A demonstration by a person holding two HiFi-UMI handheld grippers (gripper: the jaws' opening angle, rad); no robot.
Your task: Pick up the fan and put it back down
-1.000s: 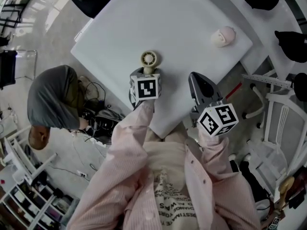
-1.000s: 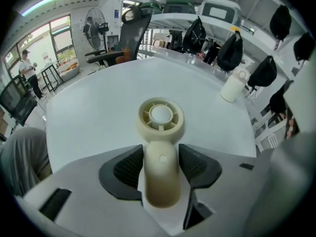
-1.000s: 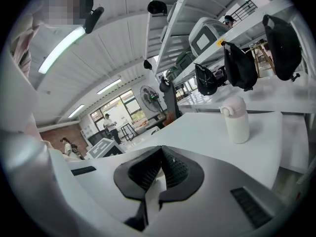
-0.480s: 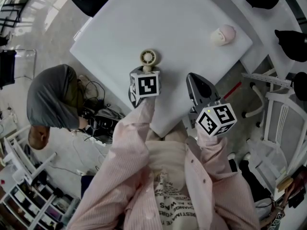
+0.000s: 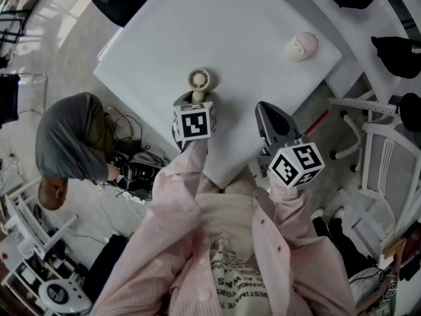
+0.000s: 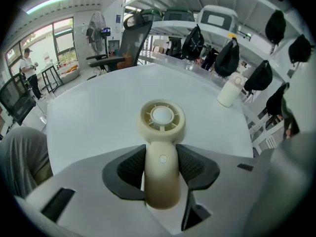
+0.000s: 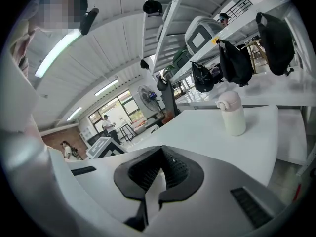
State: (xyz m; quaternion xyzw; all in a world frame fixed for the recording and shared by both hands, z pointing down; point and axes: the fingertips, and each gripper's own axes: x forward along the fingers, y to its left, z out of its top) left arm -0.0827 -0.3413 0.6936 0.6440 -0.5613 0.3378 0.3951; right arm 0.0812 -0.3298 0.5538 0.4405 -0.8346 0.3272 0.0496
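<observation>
Over table, left gripper just closed — on fan

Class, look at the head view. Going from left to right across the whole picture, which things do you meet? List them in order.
Crouching person in a grey hood → cream fan → white flask → black bag at the right edge.
</observation>
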